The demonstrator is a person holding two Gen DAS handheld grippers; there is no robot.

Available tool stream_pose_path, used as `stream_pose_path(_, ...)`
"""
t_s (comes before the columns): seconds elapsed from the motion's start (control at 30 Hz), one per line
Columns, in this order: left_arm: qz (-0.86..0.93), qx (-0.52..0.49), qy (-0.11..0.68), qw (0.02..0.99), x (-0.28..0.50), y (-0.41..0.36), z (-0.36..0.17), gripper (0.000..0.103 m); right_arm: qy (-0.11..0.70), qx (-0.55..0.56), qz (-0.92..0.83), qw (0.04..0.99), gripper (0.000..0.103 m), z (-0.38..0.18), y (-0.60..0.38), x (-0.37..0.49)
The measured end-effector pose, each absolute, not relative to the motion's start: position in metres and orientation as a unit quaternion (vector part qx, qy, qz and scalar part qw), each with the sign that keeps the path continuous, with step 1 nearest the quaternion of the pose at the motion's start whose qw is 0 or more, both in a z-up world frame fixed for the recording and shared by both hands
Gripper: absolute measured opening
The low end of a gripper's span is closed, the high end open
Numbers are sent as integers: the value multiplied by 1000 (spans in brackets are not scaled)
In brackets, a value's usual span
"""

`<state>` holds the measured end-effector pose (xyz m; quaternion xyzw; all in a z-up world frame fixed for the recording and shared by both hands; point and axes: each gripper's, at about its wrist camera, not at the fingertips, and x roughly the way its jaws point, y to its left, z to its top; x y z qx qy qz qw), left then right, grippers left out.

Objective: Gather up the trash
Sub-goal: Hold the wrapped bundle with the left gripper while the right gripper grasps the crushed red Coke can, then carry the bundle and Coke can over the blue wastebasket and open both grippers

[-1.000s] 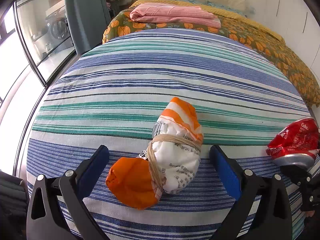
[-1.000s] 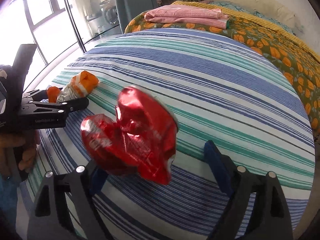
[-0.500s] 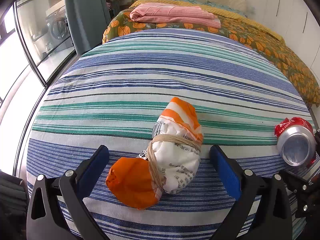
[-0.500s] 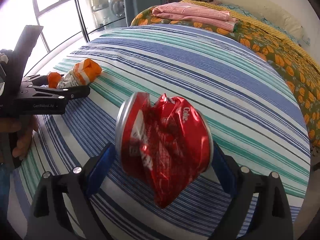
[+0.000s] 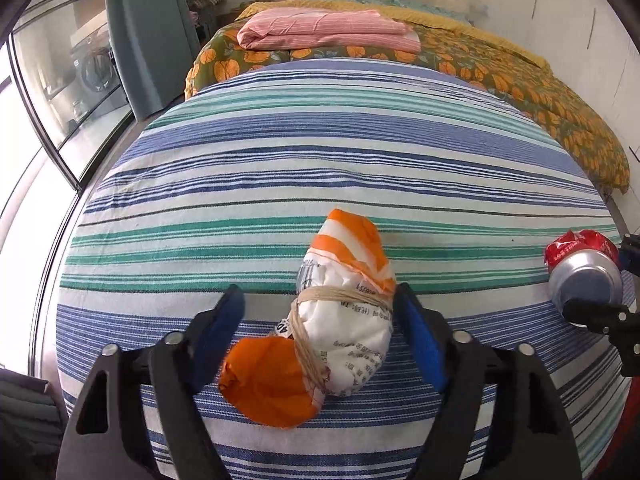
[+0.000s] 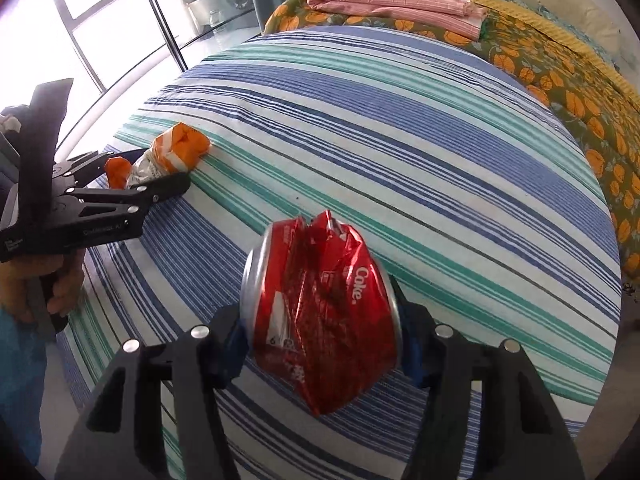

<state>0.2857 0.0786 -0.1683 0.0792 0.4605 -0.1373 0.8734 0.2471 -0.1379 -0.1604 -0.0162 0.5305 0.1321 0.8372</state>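
Right wrist view: we see the crushed Coke can (image 6: pixel 320 316) clamped between the right gripper (image 6: pixel 320 332) pads, jaws just closed. Left gripper (image 5: pixel 318 332) jaws closing around the string-tied orange-white wrapper bundle (image 5: pixel 320 320) on the striped bedsheet (image 5: pixel 320 160); right pad touching, left apart.

Both grippers are built alike. The left gripper (image 5: pixel 320 336) has two matte black angular finger frames with triangular cut-outs, each finger (image 5: pixel 424 344) lined with a blue pad and fastened by round silver screws. The right gripper (image 6: pixel 320 340) shows the same black frames, blue pads and silver screws. Faint pale lettering, too blurred to read, runs along the left gripper's black side. The person wears a blue sleeve (image 6: pixel 18 364).
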Motion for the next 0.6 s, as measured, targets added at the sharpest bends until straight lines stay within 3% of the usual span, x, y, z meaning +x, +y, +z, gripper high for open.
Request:
stream_pose_path(0.17,-150,87,452,875,269,66,-165,55,513,5,137,847,58,-145,-148,224)
stream_pose_path(0.6,-243,52,446,860,181,-18,-148,54,489,80,107,862,58,-124,-213,161)
